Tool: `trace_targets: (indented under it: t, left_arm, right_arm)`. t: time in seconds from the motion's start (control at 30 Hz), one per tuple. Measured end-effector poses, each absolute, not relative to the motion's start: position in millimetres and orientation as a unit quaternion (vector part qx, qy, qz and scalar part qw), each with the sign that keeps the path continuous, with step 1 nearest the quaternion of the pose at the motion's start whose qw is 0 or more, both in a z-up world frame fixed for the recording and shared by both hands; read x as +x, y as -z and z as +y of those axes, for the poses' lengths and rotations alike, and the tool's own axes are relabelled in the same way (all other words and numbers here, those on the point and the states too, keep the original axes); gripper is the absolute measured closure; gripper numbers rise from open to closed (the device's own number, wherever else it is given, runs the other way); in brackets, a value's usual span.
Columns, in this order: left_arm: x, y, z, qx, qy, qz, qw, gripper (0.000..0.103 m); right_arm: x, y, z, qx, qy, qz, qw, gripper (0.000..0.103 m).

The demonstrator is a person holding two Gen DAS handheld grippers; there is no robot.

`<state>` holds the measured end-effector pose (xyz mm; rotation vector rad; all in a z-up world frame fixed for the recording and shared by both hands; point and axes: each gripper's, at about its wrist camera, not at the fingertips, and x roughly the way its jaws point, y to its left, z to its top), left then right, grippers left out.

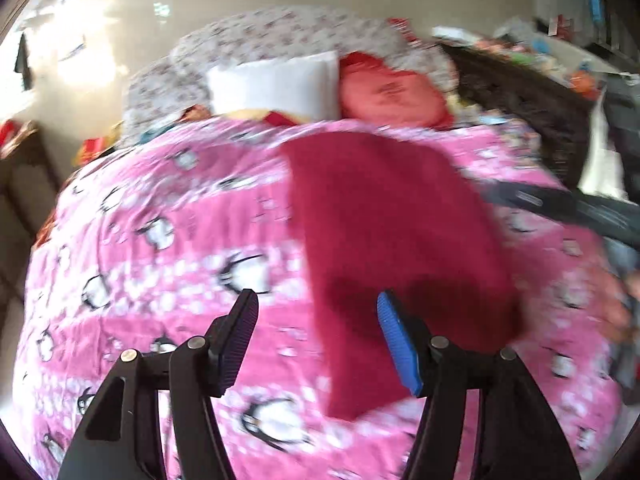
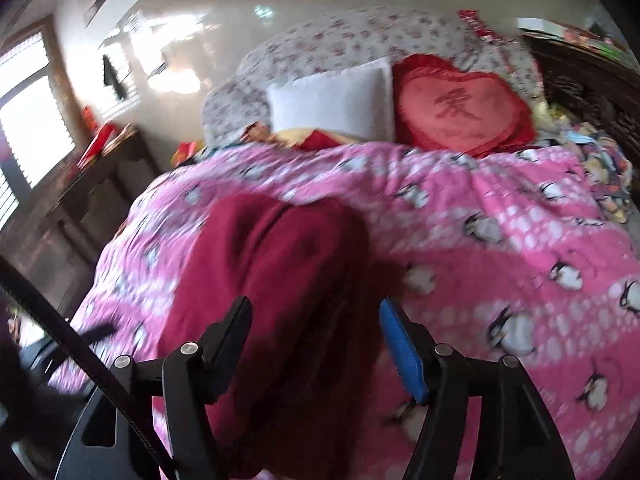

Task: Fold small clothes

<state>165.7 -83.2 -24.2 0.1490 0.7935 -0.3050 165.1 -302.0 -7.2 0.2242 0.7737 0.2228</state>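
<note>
Between the left gripper (image 1: 318, 306) fingers lies the near left edge of a dark red garment (image 1: 396, 232), folded into a long slab on the bed. The black finger (image 1: 240, 332) hangs over bare pink cover just left of the cloth; the blue-padded finger (image 1: 398, 344) hangs over the red cloth itself. These fingers stand wide apart and grip nothing; whether the pads brush the fabric cannot be told through the blur.

In the right wrist view the same garment (image 2: 276, 280) fills the gap of the right gripper (image 2: 316, 312), running from under the fingers away up the bed, a fold line along its length. Its black finger (image 2: 230, 332) is over the red cloth, its blue finger (image 2: 400, 344) at the cloth's right border. Those fingers are also wide and hold nothing.

Around the garment spreads the pink penguin quilt (image 2: 520, 240). Beyond it, against the flowered headboard (image 2: 340, 32), lean a white pillow (image 2: 332, 108) and a red heart cushion (image 2: 460, 112).
</note>
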Motion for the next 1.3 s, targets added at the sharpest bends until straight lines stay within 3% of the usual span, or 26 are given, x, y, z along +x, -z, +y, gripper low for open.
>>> trace_targets:
  t: [0.17, 0.2, 0.23, 0.27, 0.4, 0.5, 0.53, 0.6, 0.67, 0.8, 0.87, 0.9, 0.93, 1.13, 1.17, 1.23, 1.3]
  left_arm:
    - [172, 55, -85, 0.056, 0.139, 0.409, 0.9, 0.042]
    - [170, 58, -89, 0.064, 0.133, 0.408, 0.901, 0.042]
    - [170, 58, -91, 0.071, 0.128, 0.407, 0.902, 0.042]
    - [168, 57, -94, 0.074, 0.129, 0.406, 0.902, 0.042]
    - [149, 33, -100, 0.072, 0.156, 0.39, 0.905, 0.042]
    - [144, 28, -108, 0.073, 0.155, 0.367, 0.914, 0.026]
    - [148, 32, -112, 0.076, 0.152, 0.369, 0.914, 0.025]
    - [156, 56, -126, 0.092, 0.147, 0.399, 0.9, 0.025]
    - [162, 71, -130, 0.088, 0.144, 0.412, 0.896, 0.024]
    - [161, 71, -126, 0.078, 0.151, 0.408, 0.897, 0.025]
    - [159, 69, -127, 0.083, 0.151, 0.406, 0.897, 0.025]
    - [158, 69, -127, 0.085, 0.15, 0.405, 0.898, 0.025]
    - [156, 68, -126, 0.086, 0.149, 0.405, 0.898, 0.025]
    - [142, 50, -102, 0.086, 0.131, 0.381, 0.911, 0.025]
    - [143, 48, -97, 0.081, 0.125, 0.381, 0.913, 0.025]
    - [147, 47, -92, 0.07, 0.12, 0.385, 0.912, 0.025]
    - [150, 46, -89, 0.062, 0.115, 0.395, 0.909, 0.025]
  right_arm:
    - [140, 32, -276, 0.105, -0.155, 0.402, 0.896, 0.033]
    - [142, 39, -271, 0.103, -0.154, 0.41, 0.893, 0.043]
    - [144, 45, -264, 0.078, -0.146, 0.41, 0.897, 0.066]
    - [145, 48, -259, 0.048, -0.135, 0.409, 0.901, 0.068]
    - [131, 27, -269, 0.031, -0.134, 0.368, 0.92, 0.088]
    - [118, 10, -283, 0.017, -0.122, 0.348, 0.929, 0.092]
    - [120, 15, -286, 0.004, -0.089, 0.353, 0.932, 0.102]
    - [130, 32, -291, -0.01, -0.049, 0.375, 0.926, 0.102]
    - [136, 50, -300, 0.049, -0.09, 0.395, 0.913, 0.102]
    - [120, 34, -312, 0.08, -0.085, 0.369, 0.922, 0.099]
    - [115, 22, -312, 0.109, -0.111, 0.356, 0.921, 0.076]
    - [114, 17, -308, 0.121, -0.125, 0.355, 0.918, 0.05]
    - [112, 16, -305, 0.128, -0.136, 0.358, 0.915, 0.035]
    - [107, 35, -270, 0.133, -0.178, 0.402, 0.888, 0.037]
    - [106, 41, -267, 0.135, -0.185, 0.405, 0.885, 0.04]
    - [111, 55, -256, 0.122, -0.19, 0.413, 0.882, 0.096]
    - [111, 54, -250, 0.084, -0.163, 0.397, 0.899, 0.097]
